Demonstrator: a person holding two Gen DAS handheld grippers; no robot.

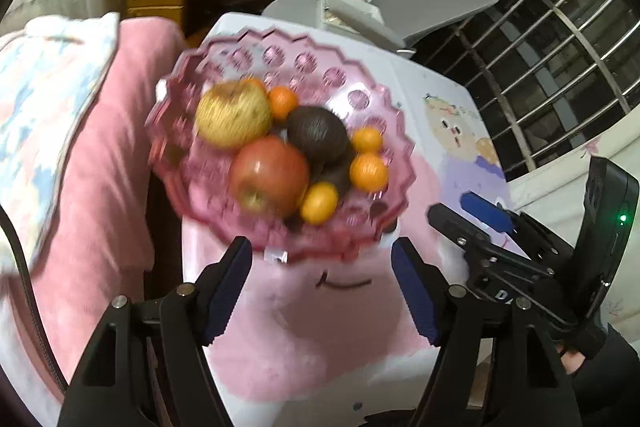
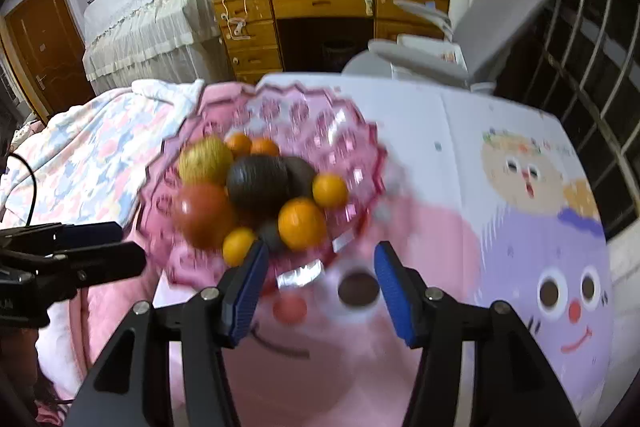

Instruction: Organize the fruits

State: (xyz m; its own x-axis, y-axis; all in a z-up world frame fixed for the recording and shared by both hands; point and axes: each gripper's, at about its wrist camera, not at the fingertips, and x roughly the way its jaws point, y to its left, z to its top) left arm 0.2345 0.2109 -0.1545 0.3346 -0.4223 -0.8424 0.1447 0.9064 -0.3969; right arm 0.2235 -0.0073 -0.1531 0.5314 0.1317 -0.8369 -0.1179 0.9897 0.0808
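Indoors, bedroom: pink glass bowl [image 1: 368,99] of fruits [image 1: 272,171] sits on a counter [image 2: 440,131] covered by cartoon cloth, beside a pink blanket [image 1: 100,147]. Wooden desk [image 2: 320,7], grey chair [image 2: 500,19], barred window [image 1: 560,47] behind. Left tongs [image 1: 322,263] and right tongs [image 2: 320,267] both released, empty.
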